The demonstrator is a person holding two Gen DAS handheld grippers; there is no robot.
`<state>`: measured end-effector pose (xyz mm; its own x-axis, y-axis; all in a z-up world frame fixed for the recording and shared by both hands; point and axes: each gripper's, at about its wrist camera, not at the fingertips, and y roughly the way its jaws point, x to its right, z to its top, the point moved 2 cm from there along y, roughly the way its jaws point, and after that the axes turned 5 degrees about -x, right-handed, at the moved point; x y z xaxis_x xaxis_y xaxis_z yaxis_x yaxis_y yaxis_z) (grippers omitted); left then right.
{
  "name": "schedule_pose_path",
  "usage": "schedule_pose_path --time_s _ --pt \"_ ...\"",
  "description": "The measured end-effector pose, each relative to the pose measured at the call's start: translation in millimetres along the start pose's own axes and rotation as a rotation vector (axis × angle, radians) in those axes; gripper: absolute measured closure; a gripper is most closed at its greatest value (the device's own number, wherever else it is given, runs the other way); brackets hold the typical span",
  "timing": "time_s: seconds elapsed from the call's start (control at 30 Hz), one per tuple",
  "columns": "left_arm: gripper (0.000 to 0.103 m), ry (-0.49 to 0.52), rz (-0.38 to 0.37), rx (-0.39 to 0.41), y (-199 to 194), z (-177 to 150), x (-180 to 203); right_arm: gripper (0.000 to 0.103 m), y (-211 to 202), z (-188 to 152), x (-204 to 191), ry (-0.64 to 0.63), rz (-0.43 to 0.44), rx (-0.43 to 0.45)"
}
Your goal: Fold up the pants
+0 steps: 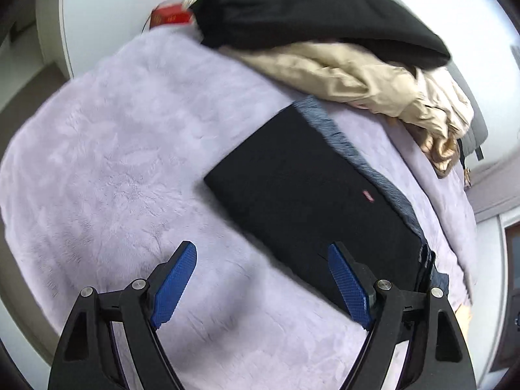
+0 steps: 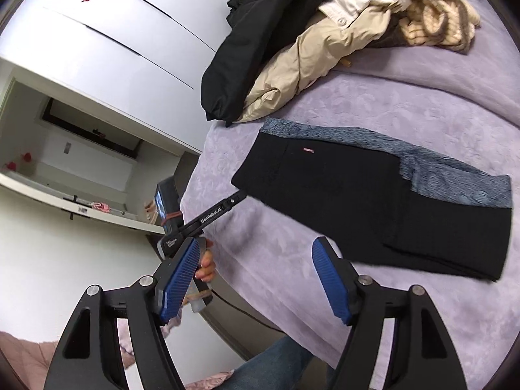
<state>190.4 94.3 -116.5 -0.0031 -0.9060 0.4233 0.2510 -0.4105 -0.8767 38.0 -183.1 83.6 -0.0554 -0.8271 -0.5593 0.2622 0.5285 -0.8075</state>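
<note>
Black knit fabric, soft and limp: the pants (image 1: 308,191) lie folded into a flat rectangle on the lilac plush bed cover (image 1: 113,149), a blue-grey lining strip exposed along the far edge. In the left wrist view, the left gripper (image 1: 260,282) hangs above the near corner of the pants, jaws spread wide, holding nothing. Beyond lies a heap of clothes (image 1: 341,48).

In the right wrist view, the pants (image 2: 373,201) lie in front of the right gripper (image 2: 256,276), whose jaws are also wide and empty. The left gripper's tip reaches the left corner of the pants — contact cannot be confirmed. Judgement: light, floppy, non-fragile; layers may slide apart, so pinch all layers at a corner or folded edge.
</note>
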Motion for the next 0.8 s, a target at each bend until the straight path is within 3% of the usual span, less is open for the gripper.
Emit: schedule_pose_path --time_s 0.13,0.27,0.33,0.37,0.4,0.43,0.5,0.57,0.67,0.8 --pt "0.019 0.024 -0.057 -0.078 30.7 13.6 6.8 0.028 44.2 44.9 -15.7 -0.027 -0.039 -0.074" --pt "0.021 0.015 -0.075 -0.105 45.6 25.9 19.8 0.028 70.1 96.3 -28.6 -0.066 -0.096 -0.126" --pt "0.04 0.042 0.004 -0.094 47.2 30.2 26.8 0.028 85.3 124.5 -32.1 -0.082 -0.145 -0.17" --pt "0.053 0.111 0.1 -0.079 48.3 29.6 35.5 0.028 92.7 136.0 -32.9 -0.089 -0.168 -0.189" --pt "0.06 0.19 0.157 -0.062 49.2 26.6 45.5 0.028 100.4 147.0 -33.8 -0.094 -0.189 -0.209" --pt "0.064 0.319 0.231 0.005 45.3 17.7 63.7 0.028 111.3 159.3 -34.5 -0.096 -0.208 -0.236" --pt "0.066 0.574 0.36 0.11 41.9 -6.0 97.4 0.028 133.8 174.9 -35.3 -0.09 -0.217 -0.307" --pt "0.066 0.719 0.42 0.171 41.7 -26.0 116.3 0.027 165.0 185.8 -37.5 -0.071 -0.211 -0.401" --pt "0.066 0.802 0.454 0.206 42.7 -39.5 126.6 0.027 212.9 188.5 -45.2 -0.076 -0.178 -0.53" --pt "0.066 0.8 0.453 0.209 37.5 -39.0 119.0 0.027 271.1 185.0 -55.9 -0.148 -0.23 -0.664"
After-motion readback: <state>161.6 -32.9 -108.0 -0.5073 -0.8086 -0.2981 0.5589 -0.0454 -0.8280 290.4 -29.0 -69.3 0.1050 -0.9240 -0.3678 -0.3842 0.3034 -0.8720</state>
